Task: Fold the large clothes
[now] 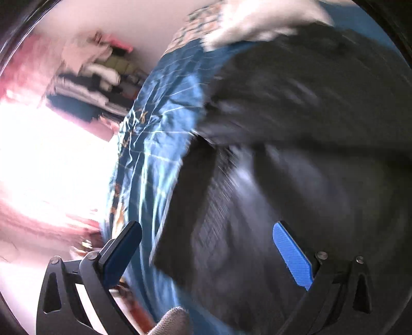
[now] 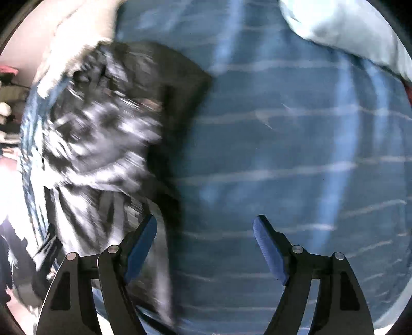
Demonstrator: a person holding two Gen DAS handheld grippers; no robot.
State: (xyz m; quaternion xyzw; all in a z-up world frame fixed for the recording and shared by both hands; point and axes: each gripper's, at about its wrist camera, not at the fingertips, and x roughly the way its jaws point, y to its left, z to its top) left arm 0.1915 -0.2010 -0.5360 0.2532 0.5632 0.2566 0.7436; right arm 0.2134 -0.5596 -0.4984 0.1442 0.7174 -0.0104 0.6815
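Note:
A large black garment [image 1: 296, 144] lies on a blue checked bedsheet [image 1: 159, 134], blurred by motion. It fills the right of the left wrist view. My left gripper [image 1: 207, 237] is open and empty, right above the garment's edge. In the right wrist view the same black garment [image 2: 108, 123] lies bunched at the left, with the blue bedsheet [image 2: 283, 154] filling the rest. My right gripper [image 2: 204, 239] is open and empty, over the sheet just right of the garment's edge.
A white cloth or pillow [image 1: 257, 20] lies at the far end of the bed, and a pale one [image 2: 347, 31] at the upper right. A shelf of stacked clothes [image 1: 97, 77] stands by the wall. Bright window glare [image 1: 51, 159] is at the left.

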